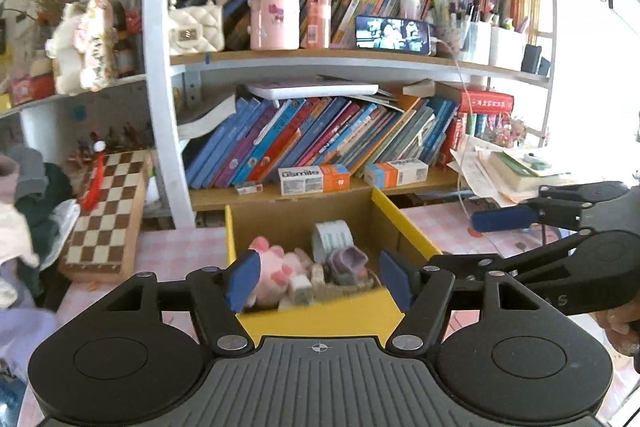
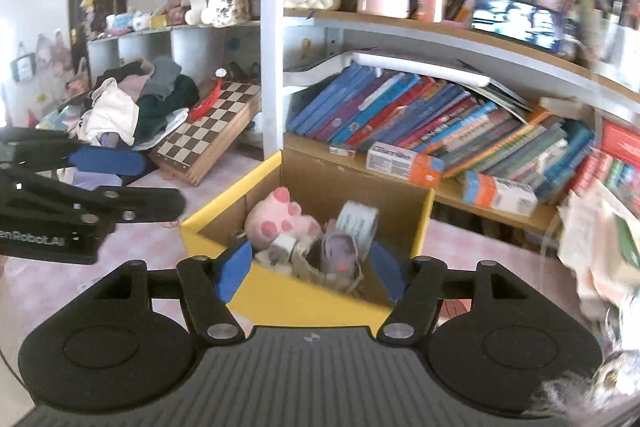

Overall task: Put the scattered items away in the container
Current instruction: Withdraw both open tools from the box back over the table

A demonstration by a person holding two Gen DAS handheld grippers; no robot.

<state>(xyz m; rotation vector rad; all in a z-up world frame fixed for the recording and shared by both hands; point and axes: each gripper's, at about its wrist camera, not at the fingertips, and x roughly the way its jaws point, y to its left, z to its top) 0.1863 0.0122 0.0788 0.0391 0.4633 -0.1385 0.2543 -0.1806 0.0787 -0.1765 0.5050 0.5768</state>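
A yellow-rimmed cardboard box stands on the pink checked table in front of the bookshelf. Inside lie a pink plush toy, a roll of tape, a small purple shoe and a few small pale items. My left gripper hangs open over the box's near rim, nothing between its blue pads. My right gripper is likewise open and empty at the box's near edge. Each gripper shows at the side of the other's view.
A bookshelf with leaning books and two toothpaste boxes stands just behind the box. A chessboard leans at the left beside a heap of clothes. Papers and books pile up at the right.
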